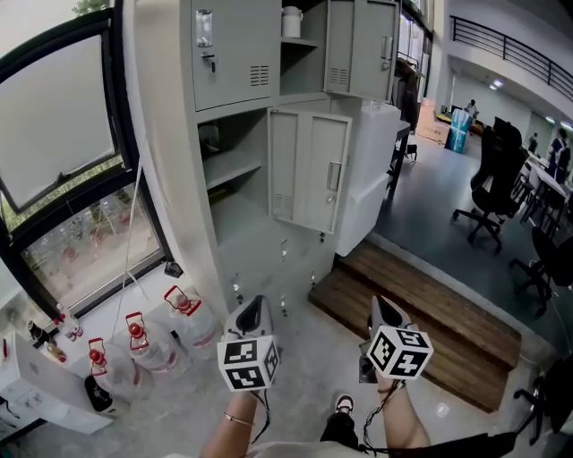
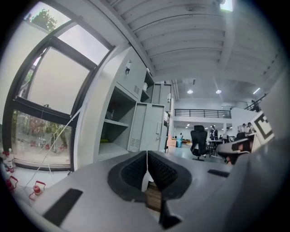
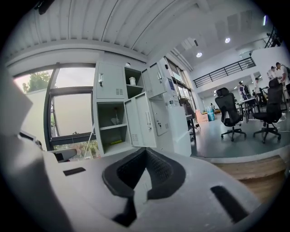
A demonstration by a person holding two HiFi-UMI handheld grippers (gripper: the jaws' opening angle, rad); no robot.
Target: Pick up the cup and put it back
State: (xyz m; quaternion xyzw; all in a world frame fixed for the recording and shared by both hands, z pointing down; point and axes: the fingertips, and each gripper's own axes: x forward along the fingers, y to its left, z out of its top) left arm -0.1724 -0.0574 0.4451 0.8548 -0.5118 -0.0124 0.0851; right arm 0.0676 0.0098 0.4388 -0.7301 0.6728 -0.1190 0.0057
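A white cup [image 1: 292, 20] stands on the top shelf of the grey locker [image 1: 235, 54], in a compartment whose door is open. In the right gripper view the cup [image 3: 132, 80] is small and far off. Both grippers are low, well short of the locker. My left gripper [image 1: 257, 304] is shut with nothing between its pads [image 2: 147, 156]. My right gripper [image 1: 383, 309] is also shut and empty [image 3: 146, 154]. A small clear object [image 3: 116, 118] sits in the open middle compartment; what it is I cannot tell.
An open locker door [image 1: 309, 170] juts out at mid height. Several water jugs with red caps [image 1: 148, 344] stand by the window [image 1: 63, 179] at the left. A low wooden platform [image 1: 421, 331] lies to the right, with office chairs [image 1: 488, 179] beyond.
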